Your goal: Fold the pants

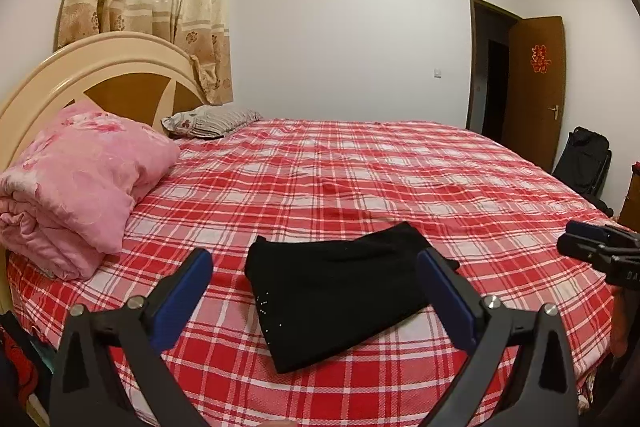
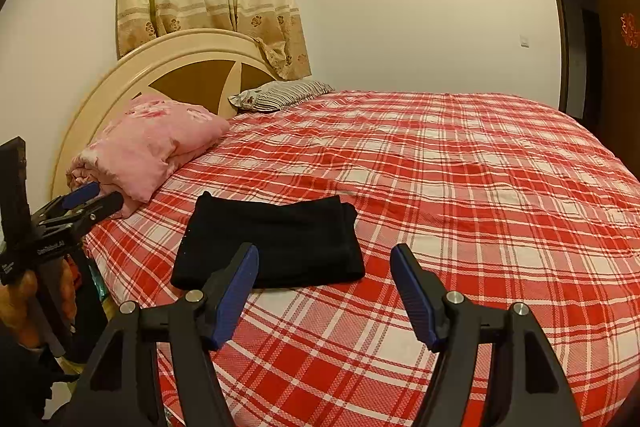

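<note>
Here, folded black pants point(image 1: 336, 291) ahead of both grippers — left gripper point(image 1: 316, 267) and right gripper point(image 2: 324, 263) both agape, empty.

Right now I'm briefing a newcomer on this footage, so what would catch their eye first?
The red-and-white plaid bedspread fills most of both views. On it, near the front edge, lies a folded black pair of pants, the darkest thing there. Both claws, left claw and right claw, stand open and empty above the bed's front edge, and a folded pink quilt sits by the rounded headboard.
</note>
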`<action>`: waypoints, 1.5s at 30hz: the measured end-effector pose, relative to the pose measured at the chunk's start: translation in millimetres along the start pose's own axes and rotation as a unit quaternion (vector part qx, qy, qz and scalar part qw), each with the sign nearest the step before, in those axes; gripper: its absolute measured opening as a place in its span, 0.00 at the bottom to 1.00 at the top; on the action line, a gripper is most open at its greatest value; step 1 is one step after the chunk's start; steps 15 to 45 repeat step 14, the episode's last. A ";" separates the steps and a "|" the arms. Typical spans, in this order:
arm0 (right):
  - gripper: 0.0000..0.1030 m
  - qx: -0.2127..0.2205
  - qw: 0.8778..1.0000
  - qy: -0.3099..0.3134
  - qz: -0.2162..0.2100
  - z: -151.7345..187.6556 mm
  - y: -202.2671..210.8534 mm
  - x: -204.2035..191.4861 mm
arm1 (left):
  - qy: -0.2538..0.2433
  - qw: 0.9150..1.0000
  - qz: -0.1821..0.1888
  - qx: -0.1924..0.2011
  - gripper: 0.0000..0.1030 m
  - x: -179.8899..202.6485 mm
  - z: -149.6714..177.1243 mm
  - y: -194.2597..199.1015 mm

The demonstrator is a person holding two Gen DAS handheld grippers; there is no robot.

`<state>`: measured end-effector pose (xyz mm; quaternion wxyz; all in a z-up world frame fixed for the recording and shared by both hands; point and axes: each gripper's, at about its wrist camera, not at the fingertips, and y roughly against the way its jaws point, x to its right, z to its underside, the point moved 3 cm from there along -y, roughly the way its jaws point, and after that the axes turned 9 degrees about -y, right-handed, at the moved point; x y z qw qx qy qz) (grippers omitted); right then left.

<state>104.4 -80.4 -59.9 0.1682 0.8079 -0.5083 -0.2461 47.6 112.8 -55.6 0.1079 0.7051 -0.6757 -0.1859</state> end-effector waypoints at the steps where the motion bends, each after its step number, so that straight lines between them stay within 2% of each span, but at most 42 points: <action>1: 0.68 0.000 1.000 0.001 0.000 0.3 -0.1 -0.1 | 0.000 1.000 -0.002 -0.002 1.00 0.5 1.0 -1.0; 10: 0.68 -0.003 1.000 0.004 -0.004 3.6 -1.6 -3.9 | 0.002 1.000 -0.008 -0.013 1.00 -0.8 5.8 -5.4; 45: 0.68 -0.006 1.000 0.003 -0.003 5.1 -2.4 -2.6 | -0.002 1.000 -0.010 -0.011 1.00 1.0 5.8 -4.5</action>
